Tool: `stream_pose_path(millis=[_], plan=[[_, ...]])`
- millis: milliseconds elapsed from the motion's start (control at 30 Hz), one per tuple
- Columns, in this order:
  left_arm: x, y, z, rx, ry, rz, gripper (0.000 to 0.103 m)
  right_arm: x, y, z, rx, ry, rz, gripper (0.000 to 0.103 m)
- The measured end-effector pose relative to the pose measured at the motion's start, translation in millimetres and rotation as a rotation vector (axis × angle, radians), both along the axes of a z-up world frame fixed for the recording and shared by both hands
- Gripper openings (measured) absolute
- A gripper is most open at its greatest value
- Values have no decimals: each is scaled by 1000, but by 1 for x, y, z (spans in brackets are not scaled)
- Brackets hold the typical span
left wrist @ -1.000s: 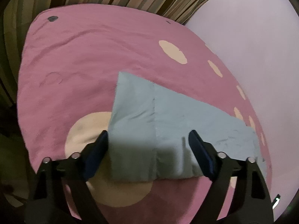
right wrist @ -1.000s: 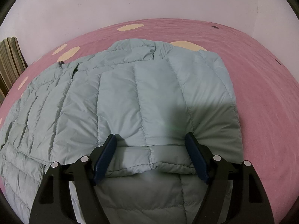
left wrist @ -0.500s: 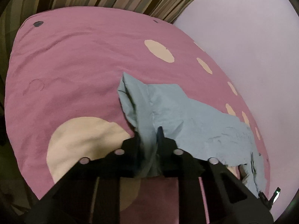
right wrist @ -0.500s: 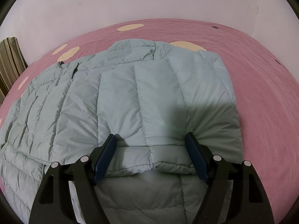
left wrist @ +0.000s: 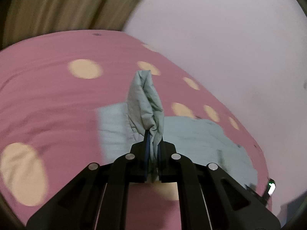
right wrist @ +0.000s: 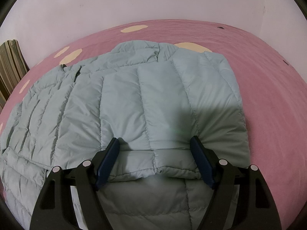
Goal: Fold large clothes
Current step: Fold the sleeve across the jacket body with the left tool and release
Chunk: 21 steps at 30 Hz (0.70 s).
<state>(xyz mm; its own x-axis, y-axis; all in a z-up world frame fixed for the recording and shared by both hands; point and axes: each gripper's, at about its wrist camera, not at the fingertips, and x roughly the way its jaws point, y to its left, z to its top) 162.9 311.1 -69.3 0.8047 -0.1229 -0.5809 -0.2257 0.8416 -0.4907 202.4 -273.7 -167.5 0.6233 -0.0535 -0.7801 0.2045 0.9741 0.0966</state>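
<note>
A pale blue-grey quilted puffer jacket (right wrist: 134, 99) lies spread on a pink bed cover (right wrist: 268, 95). In the left wrist view my left gripper (left wrist: 153, 140) is shut on a sleeve end (left wrist: 145, 99) of the jacket, which stands up bunched above the jaws, lifted off the bed; the rest of the jacket (left wrist: 201, 143) lies flat behind it. In the right wrist view my right gripper (right wrist: 155, 147) is open, its blue pads (right wrist: 108, 159) straddling a folded-over sleeve cuff (right wrist: 155, 164) that lies on the jacket body.
The pink bed cover (left wrist: 48, 99) has cream round spots. A pale wall (left wrist: 220, 28) runs along the far side of the bed. A striped curtain (right wrist: 9, 65) hangs at the left; it shows blurred in the left wrist view (left wrist: 67, 5).
My left gripper closed on the sleeve end and lifted it up off the bed, and its view has tilted upward. The right gripper has not moved.
</note>
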Motion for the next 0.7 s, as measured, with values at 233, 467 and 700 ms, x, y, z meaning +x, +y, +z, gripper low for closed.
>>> stream_pose_path(millis=[233,467,700], plan=[[76,-132,22,6,-30,-266,6,0,1,1,9,-4,1,76],[130,-275,-2,64,49,-495,6,1,3,2,25,-9,2,77],[147,-363,-60,143,169,-611,6,3,2,1,42,-15,3,78]])
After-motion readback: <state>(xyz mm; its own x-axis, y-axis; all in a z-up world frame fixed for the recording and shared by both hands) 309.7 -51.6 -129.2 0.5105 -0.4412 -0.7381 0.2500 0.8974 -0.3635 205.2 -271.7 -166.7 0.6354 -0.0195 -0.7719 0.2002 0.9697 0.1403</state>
